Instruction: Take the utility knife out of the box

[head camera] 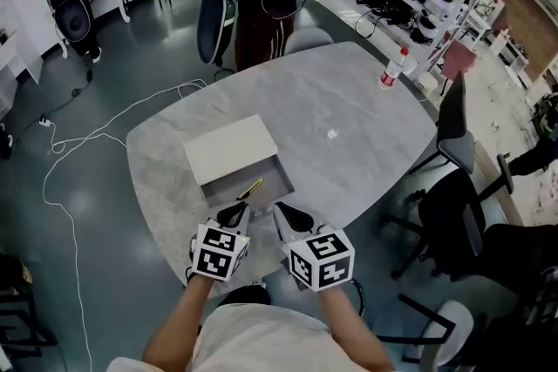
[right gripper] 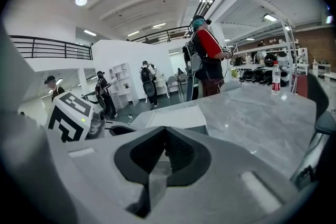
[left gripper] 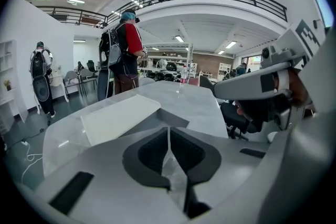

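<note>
The task is at the approach step. The utility knife (head camera: 250,188) lies in the slid-open tray of the box (head camera: 228,149), which sits on the bench (head camera: 357,113). Just outside the box's open end hover the left tongs (head camera: 234,213) and the right tongs (head camera: 291,216), both closed tight and holding nothing. Next, one pair needs to open and dip into the box astride the knife.

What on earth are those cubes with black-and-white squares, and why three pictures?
No robot here: a person holds a two-jaw tool in each hand, the left gripper and the right gripper; the patterned cubes are part of them. One picture comes from a camera on the person's head, the other two from cameras on the grippers. On the grey table stand an open white box with a yellow knife inside and a bottle near the far edge. Both grippers are shut and empty.
</note>
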